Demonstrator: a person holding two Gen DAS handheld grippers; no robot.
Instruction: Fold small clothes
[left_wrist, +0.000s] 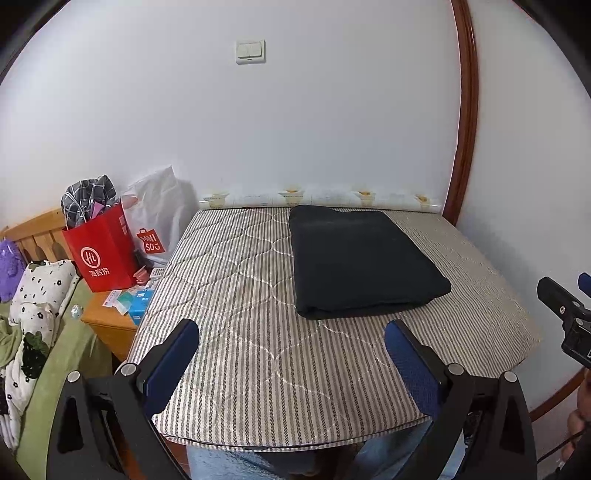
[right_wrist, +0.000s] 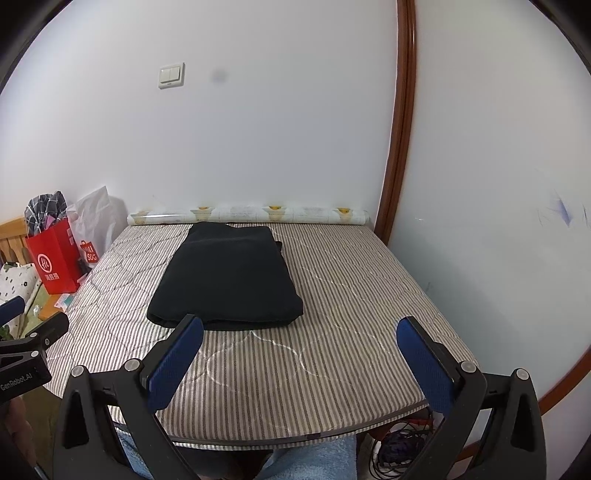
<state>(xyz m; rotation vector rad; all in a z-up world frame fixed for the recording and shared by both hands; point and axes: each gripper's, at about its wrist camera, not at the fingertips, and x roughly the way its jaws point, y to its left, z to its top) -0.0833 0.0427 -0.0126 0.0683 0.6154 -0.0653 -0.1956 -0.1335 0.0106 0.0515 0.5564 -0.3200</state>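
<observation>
Black folded garment (left_wrist: 364, 264) lies flat at twelve o'clock on the striped table cover (left_wrist: 258, 369), squared as if finished, while the left gripper (left_wrist: 291, 363) and right gripper (right_wrist: 301, 363) hover near-side at six o'clock, jaws spread wide and empty.

Left hand-held gripper (left_wrist: 291, 354) and right hand-held gripper (right_wrist: 300, 350) gape wide, empty.

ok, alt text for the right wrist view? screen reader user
A folded black garment lies flat on a striped quilted surface against a white wall, with the open right gripper hovering in front of it, holding nothing. The left gripper shows at the left edge, near a red paper bag.
</observation>
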